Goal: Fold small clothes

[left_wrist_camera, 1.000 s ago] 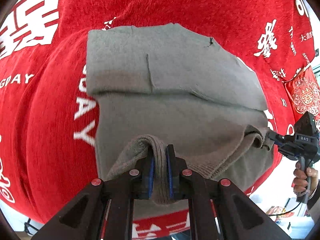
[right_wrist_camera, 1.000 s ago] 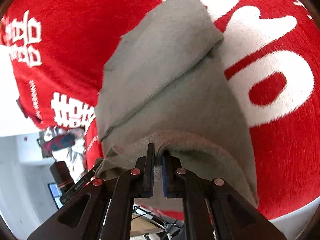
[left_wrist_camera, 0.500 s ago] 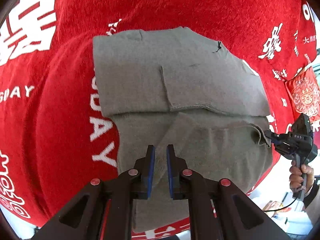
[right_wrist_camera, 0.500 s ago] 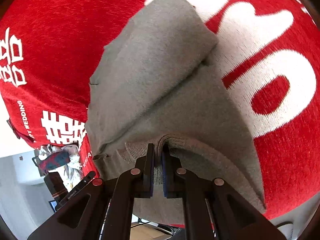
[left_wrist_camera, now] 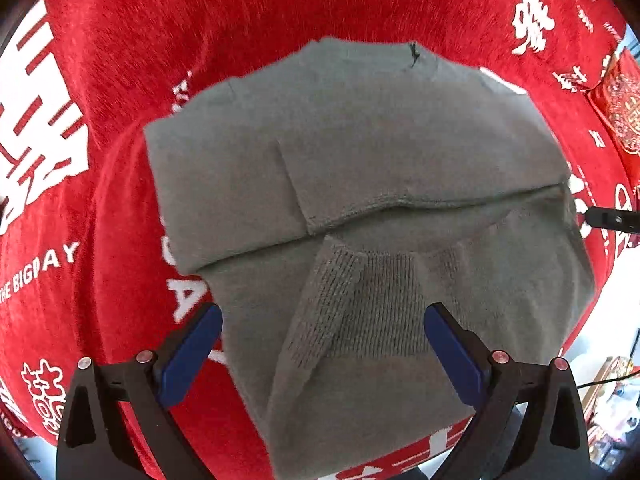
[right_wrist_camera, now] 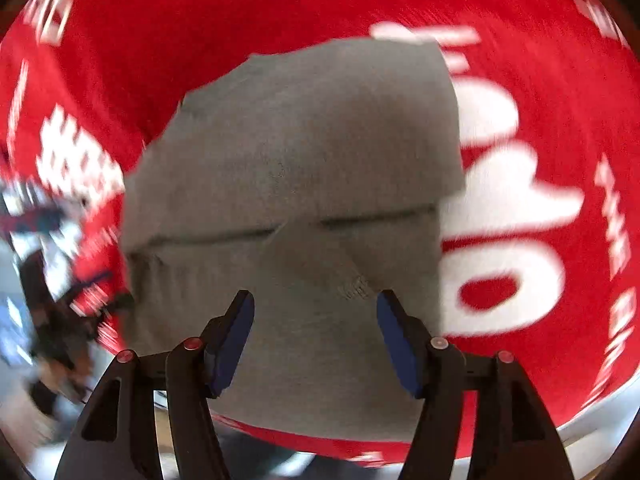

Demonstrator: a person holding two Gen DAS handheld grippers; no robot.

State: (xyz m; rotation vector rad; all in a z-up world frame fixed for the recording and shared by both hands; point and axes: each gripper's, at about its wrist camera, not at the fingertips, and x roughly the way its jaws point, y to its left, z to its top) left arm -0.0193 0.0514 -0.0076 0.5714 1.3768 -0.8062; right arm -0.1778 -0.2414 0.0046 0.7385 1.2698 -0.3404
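A grey knitted garment point(left_wrist_camera: 360, 168) lies folded flat on the red cloth. Its ribbed cuff point(left_wrist_camera: 360, 304) lies on top near the front. My left gripper point(left_wrist_camera: 322, 344) is open and empty, just above the garment's near part. The garment also shows in the right wrist view point(right_wrist_camera: 304, 152), blurred by motion. My right gripper point(right_wrist_camera: 316, 328) is open and empty above the garment's near edge. The tip of the right gripper shows at the right edge of the left wrist view point(left_wrist_camera: 612, 220).
A red cloth with white lettering point(left_wrist_camera: 80, 264) covers the table and shows in the right wrist view point(right_wrist_camera: 520, 20) too. The table's edge runs along the bottom right point(right_wrist_camera: 600, 408). Room clutter lies beyond the edge at the left point(right_wrist_camera: 40, 280).
Both grippers have let go of the garment's edge and opened wide. The lifted fold now lies flat. The right wrist view is swinging and blurred.
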